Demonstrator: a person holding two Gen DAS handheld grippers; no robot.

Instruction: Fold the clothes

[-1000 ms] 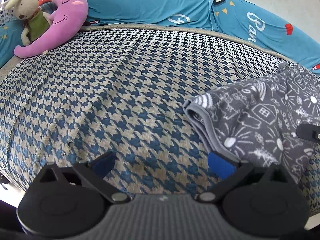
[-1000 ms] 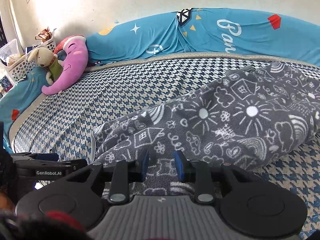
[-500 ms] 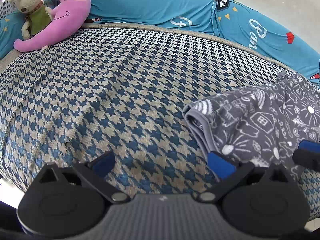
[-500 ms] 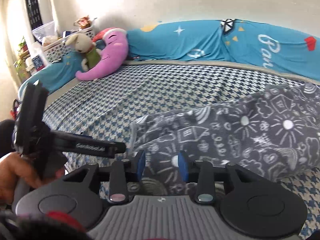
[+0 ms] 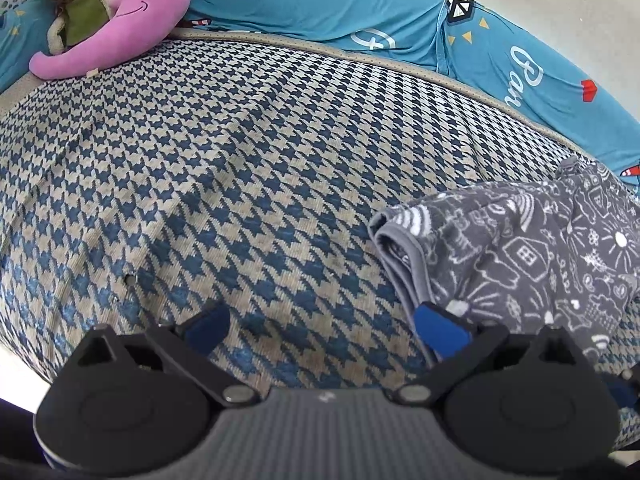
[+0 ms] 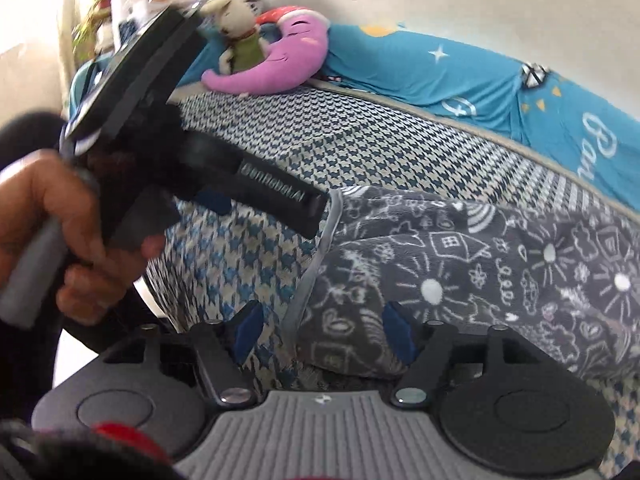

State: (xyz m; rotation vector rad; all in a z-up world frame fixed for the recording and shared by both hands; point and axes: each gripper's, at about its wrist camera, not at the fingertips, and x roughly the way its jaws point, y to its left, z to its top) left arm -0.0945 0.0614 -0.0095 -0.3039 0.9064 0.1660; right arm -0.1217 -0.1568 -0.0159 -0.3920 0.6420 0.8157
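While the right tongs (image 6: pixel 320 336) had just opened wide astride the garment's (image 6: pixel 460 272) hem, pads clear of cloth, the garment lay at 3 o'clock on the bed (image 5: pixel 240 180). Left tongs (image 5: pixel 324 326) gaped, empty. Best regrip both hem corners evenly before folding.

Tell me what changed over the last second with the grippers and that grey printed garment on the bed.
The right gripper let go: its jaws have just been opening and now stand wide, the grey printed garment edge loose between them. Its view rolled and swung left, so the left gripper and the hand holding it now loom close. The left gripper stayed open, the garment stayed folded on the houndstooth cover.
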